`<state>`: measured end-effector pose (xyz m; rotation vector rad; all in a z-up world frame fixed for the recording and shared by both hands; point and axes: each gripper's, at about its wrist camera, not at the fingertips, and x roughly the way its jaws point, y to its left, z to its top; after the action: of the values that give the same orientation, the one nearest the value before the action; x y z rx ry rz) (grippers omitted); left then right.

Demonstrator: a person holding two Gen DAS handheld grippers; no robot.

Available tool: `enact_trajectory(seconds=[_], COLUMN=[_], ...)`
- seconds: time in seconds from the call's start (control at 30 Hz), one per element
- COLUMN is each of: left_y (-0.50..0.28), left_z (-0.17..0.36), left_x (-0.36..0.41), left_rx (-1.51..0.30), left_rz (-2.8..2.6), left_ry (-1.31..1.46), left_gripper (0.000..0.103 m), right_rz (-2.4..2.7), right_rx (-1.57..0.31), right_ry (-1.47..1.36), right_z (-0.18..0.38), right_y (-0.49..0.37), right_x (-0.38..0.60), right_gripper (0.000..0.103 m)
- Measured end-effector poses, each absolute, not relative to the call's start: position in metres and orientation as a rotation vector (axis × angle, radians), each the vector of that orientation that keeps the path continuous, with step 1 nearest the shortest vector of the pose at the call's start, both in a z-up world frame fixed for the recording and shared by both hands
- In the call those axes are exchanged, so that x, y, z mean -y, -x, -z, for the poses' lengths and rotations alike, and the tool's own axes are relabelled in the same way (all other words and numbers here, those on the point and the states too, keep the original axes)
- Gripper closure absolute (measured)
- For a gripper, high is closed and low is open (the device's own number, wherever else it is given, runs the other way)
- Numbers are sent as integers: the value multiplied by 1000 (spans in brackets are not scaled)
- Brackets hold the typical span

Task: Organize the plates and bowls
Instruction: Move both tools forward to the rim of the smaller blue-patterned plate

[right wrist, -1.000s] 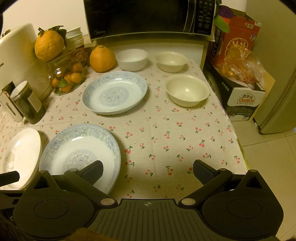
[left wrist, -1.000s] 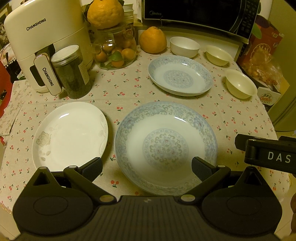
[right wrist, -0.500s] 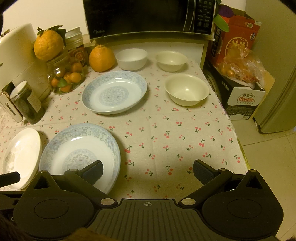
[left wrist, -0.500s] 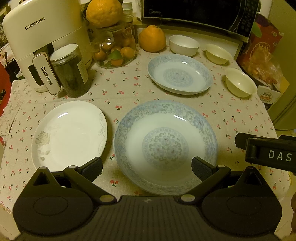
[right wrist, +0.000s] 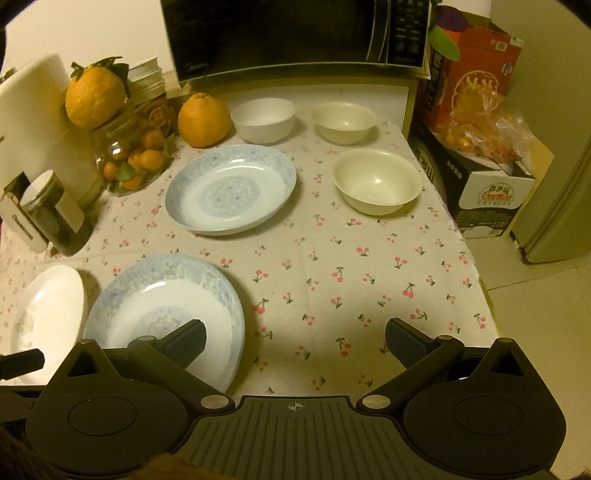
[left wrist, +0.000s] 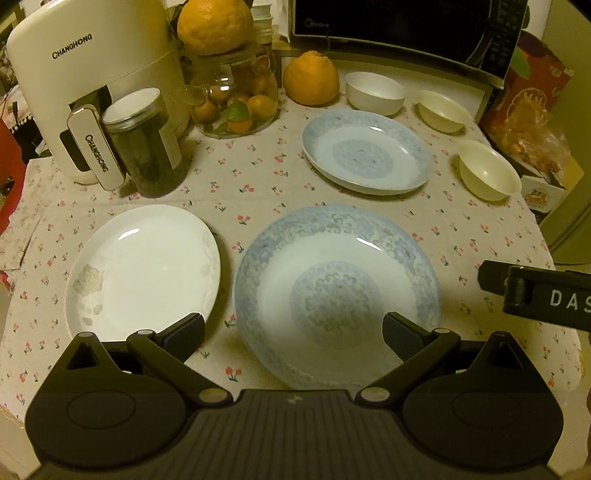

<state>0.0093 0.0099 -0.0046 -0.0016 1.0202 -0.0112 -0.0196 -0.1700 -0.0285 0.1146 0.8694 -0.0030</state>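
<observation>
A large blue-patterned plate [left wrist: 338, 291] lies at the table's near edge, with my open, empty left gripper [left wrist: 293, 338] just above its near rim. A white plate [left wrist: 144, 267] lies to its left. A second blue-patterned plate [left wrist: 365, 151] lies farther back. Three bowls stand at the back right: one white [left wrist: 375, 92], two cream [left wrist: 441, 110] [left wrist: 487, 170]. My right gripper [right wrist: 295, 343] is open and empty over bare cloth right of the near blue plate [right wrist: 166, 314]. The far plate [right wrist: 231, 188] and bowls [right wrist: 376, 181] [right wrist: 343, 122] [right wrist: 264, 118] show there too.
A white appliance [left wrist: 92, 92], a dark jar [left wrist: 146, 144], a glass jar of small oranges [left wrist: 236, 92] and a large orange [left wrist: 312, 79] crowd the back left. A microwave [left wrist: 406, 33] stands behind. Boxes [right wrist: 480, 110] stand beyond the table's right edge [right wrist: 480, 280].
Both grippers have drifted slightly; the left view has shifted a little so the table's contents sit slightly higher. Nothing on the table has moved.
</observation>
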Motion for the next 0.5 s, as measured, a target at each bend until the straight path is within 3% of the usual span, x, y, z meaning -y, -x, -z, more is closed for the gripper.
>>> enact_trajectory(seconds=[0.5], left_y=[-44], left_z=[-3], left_x=[-6], left_rx=[-1026], left_rz=[6], left_ry=[-25], left_gripper=[0], right_rz=[-10], right_rx=[-912], right_ry=[-190], right_z=[26], right_y=[-26], right_x=[188], right_gripper=[0])
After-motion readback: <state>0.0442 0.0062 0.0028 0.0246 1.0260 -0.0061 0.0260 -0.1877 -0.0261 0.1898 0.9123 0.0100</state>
